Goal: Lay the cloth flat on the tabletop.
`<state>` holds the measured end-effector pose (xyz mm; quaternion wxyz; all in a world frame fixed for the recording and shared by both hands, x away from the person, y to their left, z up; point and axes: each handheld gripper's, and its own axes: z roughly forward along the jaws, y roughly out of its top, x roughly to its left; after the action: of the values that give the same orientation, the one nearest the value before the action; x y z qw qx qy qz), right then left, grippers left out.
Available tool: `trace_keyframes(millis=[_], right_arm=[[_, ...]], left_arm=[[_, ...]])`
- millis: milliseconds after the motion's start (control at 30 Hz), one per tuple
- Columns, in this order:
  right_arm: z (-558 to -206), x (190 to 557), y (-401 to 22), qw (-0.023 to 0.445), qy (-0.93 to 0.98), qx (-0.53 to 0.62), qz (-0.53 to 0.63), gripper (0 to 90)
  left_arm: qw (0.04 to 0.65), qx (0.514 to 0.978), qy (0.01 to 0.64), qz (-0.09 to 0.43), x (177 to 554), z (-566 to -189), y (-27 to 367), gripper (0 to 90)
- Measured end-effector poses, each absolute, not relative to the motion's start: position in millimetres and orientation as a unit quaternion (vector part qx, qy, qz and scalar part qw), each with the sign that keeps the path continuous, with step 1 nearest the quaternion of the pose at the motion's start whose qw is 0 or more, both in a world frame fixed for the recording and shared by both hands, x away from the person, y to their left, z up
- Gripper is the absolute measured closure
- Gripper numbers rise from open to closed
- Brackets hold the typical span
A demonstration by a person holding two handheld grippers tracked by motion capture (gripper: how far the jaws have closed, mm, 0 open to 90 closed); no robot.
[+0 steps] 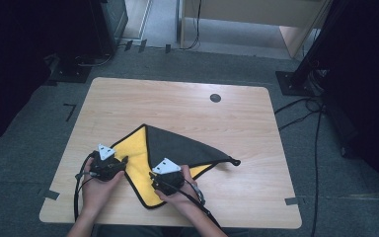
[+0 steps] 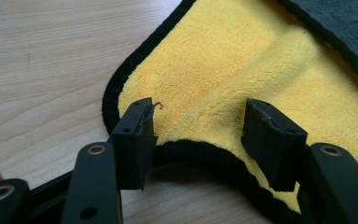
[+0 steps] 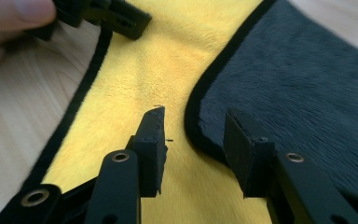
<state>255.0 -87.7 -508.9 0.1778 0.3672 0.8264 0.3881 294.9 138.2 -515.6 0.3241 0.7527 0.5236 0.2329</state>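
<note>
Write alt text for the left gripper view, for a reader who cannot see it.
Two black jaws of the left gripper stand open around a raised, black-trimmed fold at the edge of a yellow microfibre cloth, without pressing on it. The cloth lies on a light wooden table, and its dark grey side shows at the upper right corner.

both hand-held grippers rest on the half-folded yellow-and-black cloth (image 1: pixel 177 148) on the wooden table (image 1: pixel 177 98).

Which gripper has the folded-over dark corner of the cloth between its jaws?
The right gripper; the left gripper straddles a yellow fold at the cloth edge.
</note>
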Motion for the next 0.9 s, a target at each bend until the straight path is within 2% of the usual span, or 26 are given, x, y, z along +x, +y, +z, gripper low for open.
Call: trace_keyframes(millis=[67,200,267,367,400,433,467,500,533,600,700,800,900], right_arm=[[-515,264,-84,0.178,0.833,0.371,0.369,64.0],[-513,278,-94,0.151,0.836,0.372,0.375,81.4],[-508,287,-103,0.135,0.833,0.376,0.383,83.3],[-490,309,-127,0.165,0.806,0.404,0.400,83.6],[-480,321,-140,0.190,0.787,0.426,0.405,83.1],[-468,338,-160,0.242,0.754,0.462,0.399,80.3],[-468,338,-160,0.242,0.754,0.462,0.399,80.3],[-454,362,-193,0.298,0.697,0.537,0.369,68.2],[-454,362,-193,0.298,0.697,0.537,0.369,68.2],[-451,370,-217,0.291,0.684,0.562,0.361,62.1],[-455,359,-234,0.281,0.688,0.554,0.377,57.8],[-471,337,-240,0.224,0.716,0.520,0.408,54.2],[-490,327,-244,0.241,0.747,0.502,0.363,53.6]], left_arm=[[0.325,0.752,0.524,0.233,294,-516,138,42.5],[0.325,0.753,0.523,0.233,294,-516,138,42.4],[0.325,0.753,0.523,0.233,294,-516,139,42.4],[0.324,0.753,0.523,0.231,295,-515,139,42.3],[0.324,0.753,0.523,0.231,295,-515,139,42.2],[0.325,0.753,0.524,0.229,295,-515,138,41.9],[0.325,0.753,0.524,0.229,295,-515,138,40.0],[0.319,0.757,0.525,0.222,295,-514,137,37.7],[0.319,0.757,0.525,0.222,295,-514,137,36.6],[0.309,0.764,0.522,0.218,294,-511,135,34.5],[0.319,0.757,0.532,0.204,291,-506,136,30.8],[0.318,0.763,0.528,0.194,284,-502,126,30.0],[0.299,0.782,0.512,0.192,277,-507,112,27.0]])
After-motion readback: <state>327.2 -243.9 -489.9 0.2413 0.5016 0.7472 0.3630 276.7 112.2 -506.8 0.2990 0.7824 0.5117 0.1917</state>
